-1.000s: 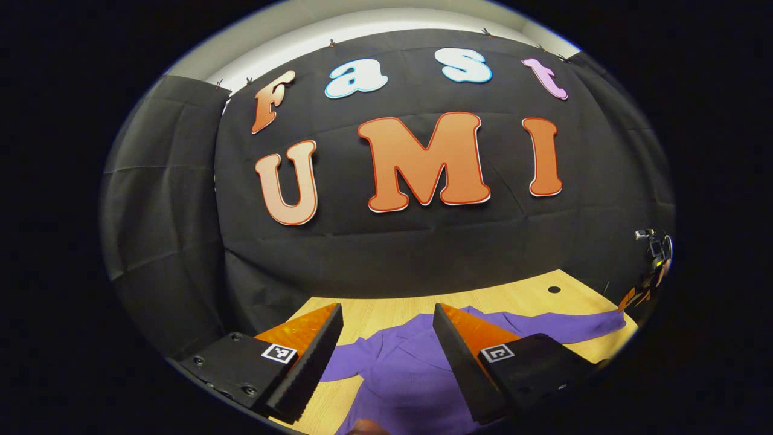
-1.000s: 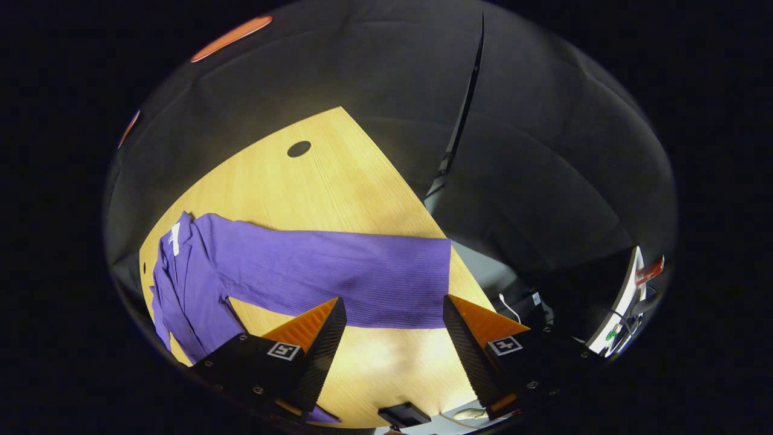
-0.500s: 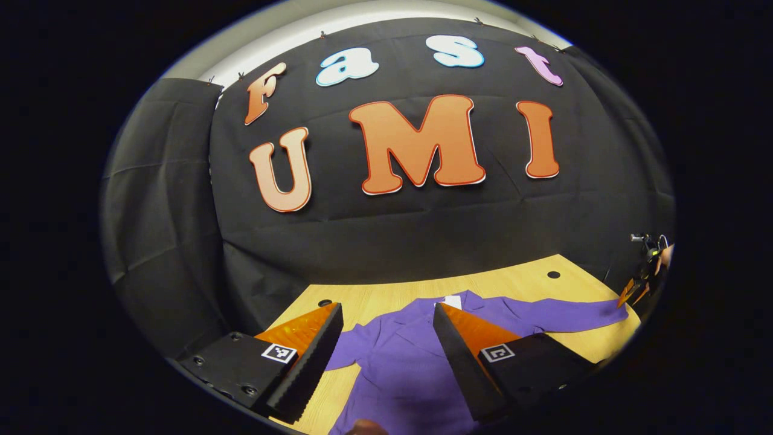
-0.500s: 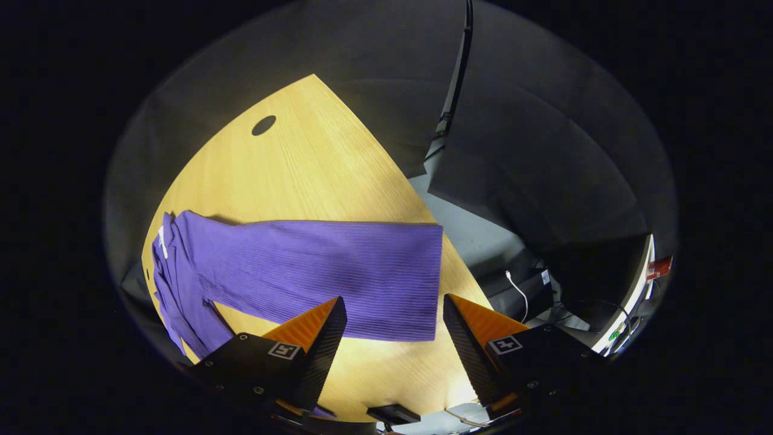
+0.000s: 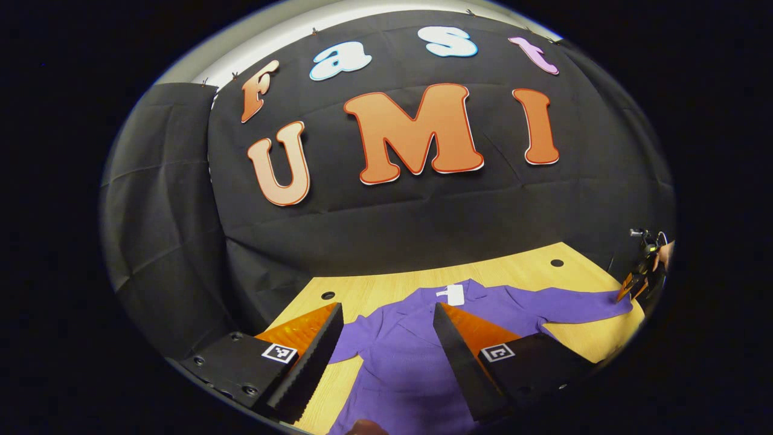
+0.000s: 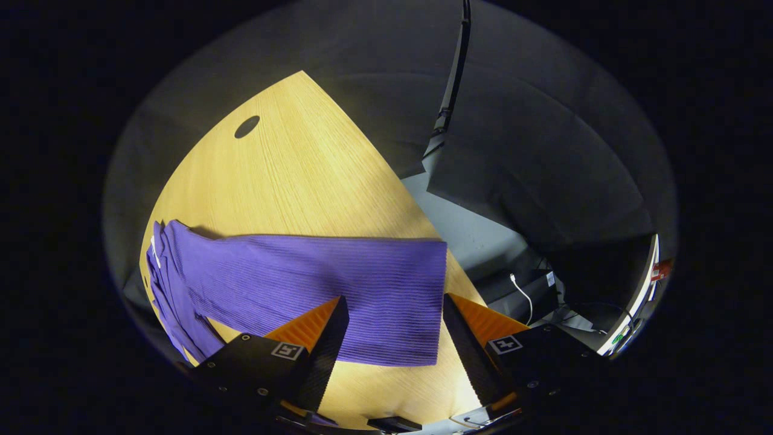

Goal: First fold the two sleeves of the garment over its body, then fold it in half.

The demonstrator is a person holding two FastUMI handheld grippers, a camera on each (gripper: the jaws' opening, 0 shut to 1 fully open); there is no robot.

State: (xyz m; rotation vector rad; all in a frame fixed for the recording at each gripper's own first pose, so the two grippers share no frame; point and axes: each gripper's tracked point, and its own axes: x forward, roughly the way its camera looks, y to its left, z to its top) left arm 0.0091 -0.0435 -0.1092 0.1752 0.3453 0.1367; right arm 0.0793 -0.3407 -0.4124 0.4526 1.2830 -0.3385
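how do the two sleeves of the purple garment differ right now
The right sleeve lies stretched straight out across the wooden table, its cuff near the table's edge, with the open right gripper hovering at that cuff. The left sleeve shows just a short stretch beside the open left gripper, its cuff hidden. Both are purple, lie flat and are not yet folded over the body.

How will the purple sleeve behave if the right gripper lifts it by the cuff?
Probably floppy: the sleeve lies flat and limp on the table, so it should droop. Its ribbed knit looks light and not slippery, so closed jaws should hold it. The right gripper is open above the cuff.
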